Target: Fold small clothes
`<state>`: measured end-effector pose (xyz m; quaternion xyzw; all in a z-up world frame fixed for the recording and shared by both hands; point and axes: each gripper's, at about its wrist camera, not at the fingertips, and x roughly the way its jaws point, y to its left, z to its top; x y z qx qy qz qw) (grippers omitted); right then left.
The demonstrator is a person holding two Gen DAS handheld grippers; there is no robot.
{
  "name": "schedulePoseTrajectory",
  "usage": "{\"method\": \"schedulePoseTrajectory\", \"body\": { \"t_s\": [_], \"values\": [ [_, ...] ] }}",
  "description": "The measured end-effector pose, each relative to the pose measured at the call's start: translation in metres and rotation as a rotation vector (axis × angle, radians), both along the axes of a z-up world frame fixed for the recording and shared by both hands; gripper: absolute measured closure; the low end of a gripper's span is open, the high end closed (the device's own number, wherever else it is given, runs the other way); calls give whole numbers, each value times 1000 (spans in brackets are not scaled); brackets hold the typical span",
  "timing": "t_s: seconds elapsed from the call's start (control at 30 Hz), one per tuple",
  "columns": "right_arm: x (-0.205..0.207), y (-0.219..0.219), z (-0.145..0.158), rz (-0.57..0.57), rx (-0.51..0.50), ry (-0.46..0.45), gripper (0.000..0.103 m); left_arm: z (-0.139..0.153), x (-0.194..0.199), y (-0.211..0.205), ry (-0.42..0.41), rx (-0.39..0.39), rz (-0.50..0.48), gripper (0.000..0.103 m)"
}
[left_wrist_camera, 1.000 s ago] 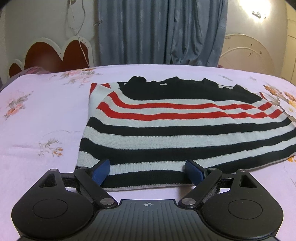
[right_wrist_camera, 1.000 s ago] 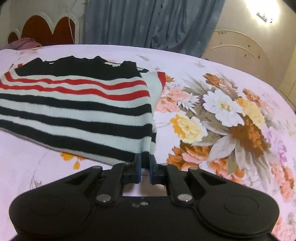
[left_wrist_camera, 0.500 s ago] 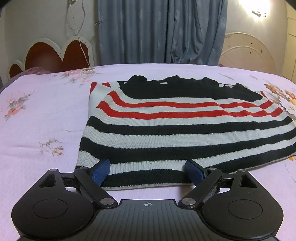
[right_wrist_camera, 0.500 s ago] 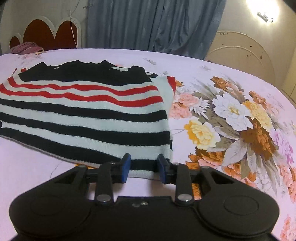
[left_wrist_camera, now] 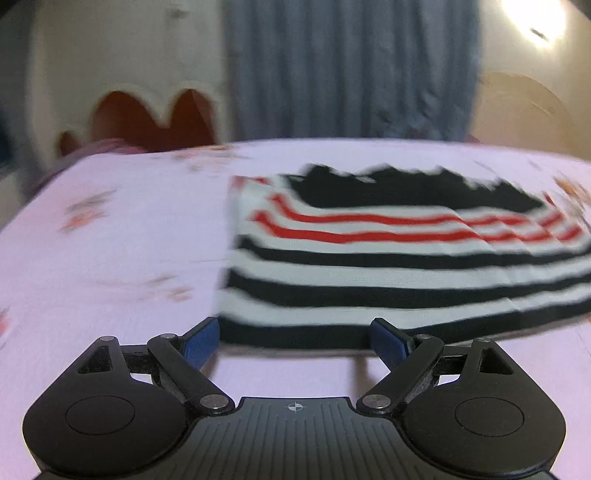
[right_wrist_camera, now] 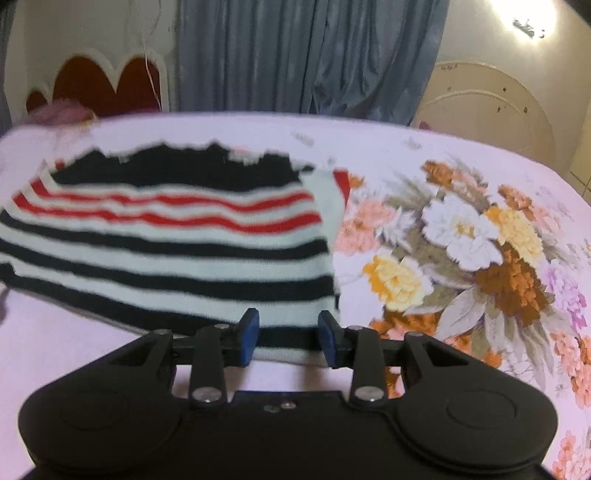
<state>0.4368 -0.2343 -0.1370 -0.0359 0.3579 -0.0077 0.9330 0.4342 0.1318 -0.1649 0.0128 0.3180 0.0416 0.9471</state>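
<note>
**My two grippers at the edge of the striped sweater**

I hold my left gripper point(left_wrist_camera: 293, 341) low over the bed, tipped down a bit. Its two blue fingers point(left_wrist_camera: 201, 341) stand far apart, and nothing is between them. They sit just at the near edge of the sweater point(left_wrist_camera: 399, 273). I cannot tell if the tips touch the cloth. This picture is smeary, so small things are hard to see.

My right gripper point(right_wrist_camera: 288, 338) is tipped down too. Its blue fingers point(right_wrist_camera: 248, 336) are a little way apart and they are not pinching anything. The near hem of the sweater shows in the gap between them, but the pads do not press on it.

The sweater is folded and lies flat on the bed. It has black and white stripes near me, two red stripes farther up, and a black part at the far end. From my right side I see its right edge point(right_wrist_camera: 330, 236), with one more bit of red and white poking out there.

The bedsheet point(left_wrist_camera: 110, 258) is light pink. Beside the sweater, on the right, the sheet has a big flower print point(right_wrist_camera: 476, 254) in orange, yellow and white. Behind the bed hangs a blue curtain point(right_wrist_camera: 306, 55). To the left of it is a red headboard point(right_wrist_camera: 103, 86) with a wavy white rim. A bright lamp point(right_wrist_camera: 528, 22) shines high on the right.
</note>
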Motion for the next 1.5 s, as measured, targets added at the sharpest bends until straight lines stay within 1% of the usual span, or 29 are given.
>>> {"method": "schedulePoseTrajectory", "body": {
  "t_s": [0.07,0.1,0.13,0.17,0.23,0.3,0.47,0.57,0.63,0.77,0.8,0.83,0.87,0.9,0.93,0.97,1.03,1.1,1.17,1.2,1.23,1.27,1.33,1.4,1.5],
  "values": [
    [-3,-6,3,-11,37,-19,76,-1,-13,13,-2,-110,67,16],
    [-3,-9,3,-18,54,-20,86,-2,-18,17,-4,-151,90,16],
    [-2,-10,3,-24,73,-18,91,-4,-20,21,-4,-214,101,26],
    [-1,-10,2,-26,87,-16,91,-8,-21,26,3,-304,109,39],
    [3,-8,1,-19,105,-16,95,-17,-14,31,35,-423,129,45],
    [9,-5,0,-9,120,-17,95,-23,-8,36,31,-510,155,45],
    [32,8,2,18,162,-15,96,-38,14,53,-7,-679,221,45],
    [51,19,2,42,175,-6,98,-44,29,61,-35,-755,253,45],
    [64,29,1,59,184,1,98,-47,39,63,-48,-781,266,45],
    [87,50,-1,94,197,15,99,-50,56,64,-58,-806,284,45],
    [91,54,0,100,199,16,99,-51,59,64,-62,-805,285,47],
    [95,60,0,109,200,17,99,-50,62,63,-62,-796,292,57],
    [99,65,1,117,200,20,99,-51,64,63,-54,-784,299,74],
    [102,69,2,123,201,22,99,-54,66,66,-47,-795,302,80],
    [105,74,3,132,203,24,99,-57,64,71,-54,-833,308,83],
    [108,77,4,140,204,24,99,-58,60,74,-63,-860,308,84],
    [112,86,7,164,204,20,99,-57,57,73,-70,-848,293,85],
    [118,95,8,187,208,16,99,-59,55,77,-72,-871,289,85],
    [125,105,3,217,204,24,99,-65,57,82,-68,-896,285,85],
    [131,111,-5,222,175,62,99,-67,57,83,-69,-902,283,85],
    [138,117,-18,218,117,123,102,-67,59,83,-67,-904,280,85],
    [138,118,-23,221,105,110,103,-67,59,84,-64,-910,280,85],
    [140,119,-22,218,108,116,103,-68,59,86,-59,-926,275,85],
    [141,115,-22,208,134,124,103,-69,61,86,-57,-930,272,85],
    [141,115,-22,206,136,126,103,-66,61,84,-54,-907,269,85]
  ]
}}
